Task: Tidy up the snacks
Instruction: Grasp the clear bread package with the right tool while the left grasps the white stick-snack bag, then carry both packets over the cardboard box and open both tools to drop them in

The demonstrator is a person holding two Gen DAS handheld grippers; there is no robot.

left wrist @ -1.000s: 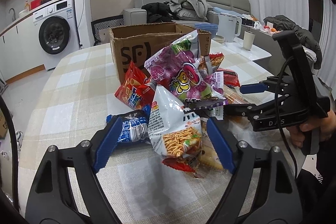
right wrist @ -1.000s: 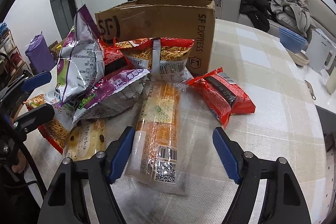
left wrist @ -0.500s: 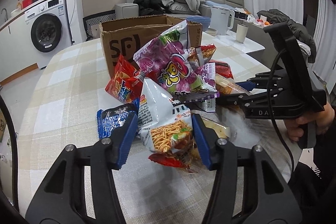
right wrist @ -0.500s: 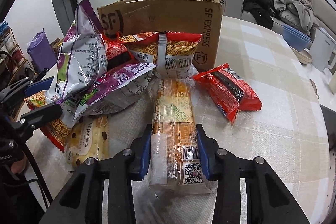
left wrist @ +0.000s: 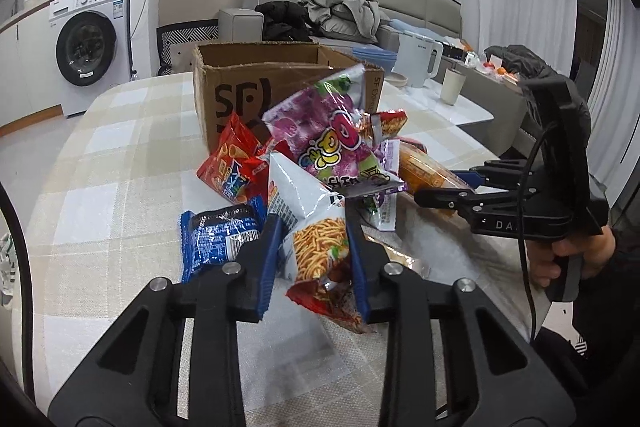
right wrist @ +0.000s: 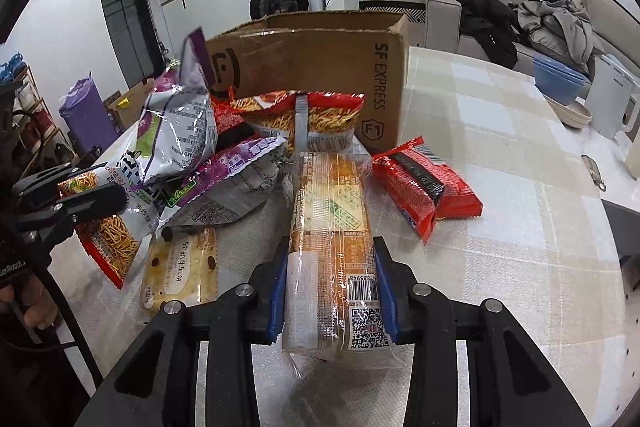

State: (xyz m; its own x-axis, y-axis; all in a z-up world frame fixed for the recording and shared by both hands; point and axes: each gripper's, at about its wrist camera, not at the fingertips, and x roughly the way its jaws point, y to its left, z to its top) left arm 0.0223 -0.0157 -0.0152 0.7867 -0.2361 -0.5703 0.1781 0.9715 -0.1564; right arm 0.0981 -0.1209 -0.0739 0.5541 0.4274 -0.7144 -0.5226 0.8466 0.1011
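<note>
Crinkled snack packets (left wrist: 332,147) heaped against open cardboard box (left wrist: 256,83).

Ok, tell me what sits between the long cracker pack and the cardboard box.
In the right wrist view, a red noodle-snack bag leans against the cardboard box, directly beyond the far end of the cracker pack that the right gripper clamps.

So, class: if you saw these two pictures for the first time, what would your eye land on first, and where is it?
Probably the heap of bright snack bags, topped by a purple bag, piled against the open cardboard box on the checked tablecloth. Next, each gripper is pinching something: the left gripper a noodle-snack bag, the right gripper a long cracker pack.
</note>
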